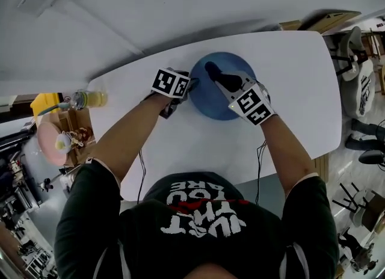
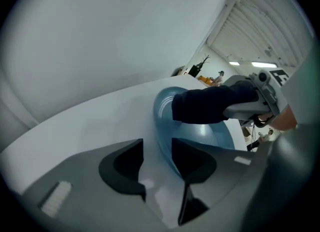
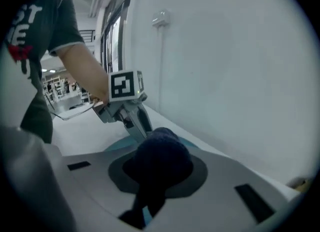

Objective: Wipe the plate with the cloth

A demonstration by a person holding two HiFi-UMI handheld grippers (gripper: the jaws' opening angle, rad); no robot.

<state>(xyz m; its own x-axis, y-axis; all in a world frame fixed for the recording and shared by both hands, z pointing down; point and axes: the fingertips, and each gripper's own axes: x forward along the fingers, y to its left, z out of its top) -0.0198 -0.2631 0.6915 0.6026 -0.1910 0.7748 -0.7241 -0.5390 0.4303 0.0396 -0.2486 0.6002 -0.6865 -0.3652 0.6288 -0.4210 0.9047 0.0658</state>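
Nearest the head camera: dark T-shirt (image 1: 204, 217) with white print, then left forearm (image 1: 126, 133) and right forearm (image 1: 286, 151) reaching up-frame onto the white desk (image 1: 301, 91). Beyond them, blue plate (image 1: 207, 103) lying flat on the desk, toward its far side, between the two grippers.

At the plate's left rim, left gripper (image 2: 157, 156), pointing down and across toward the plate. Jaws a moderate gap apart in its own view, with the plate's near rim running into that gap, hard by the right-hand jaw. No pad visibly pressing, so judged to be standing around the rim, not clamped on it. Rim-to-jaw contact: cannot tell.

Over the plate from its right side, right gripper (image 1: 231, 84). Closed on the dark blue cloth (image 3: 160, 151), bunched into a ball bulging out ahead of the jaws and hiding the pads. Seen from the left gripper view, wad low over the plate's inner face, toward the far half; contact likely, not certain.

Relation that matters: plate directly below and ahead of the cloth, right hand over it, left hand at the rim on the opposite side. Round plate, so no long axis to line up with.

Judged next: pinch the rim on the left to steady the plate, then press the wad down and sweep across the face. Risk of the plate sliding on the smooth desk if rubbed unsteadied.
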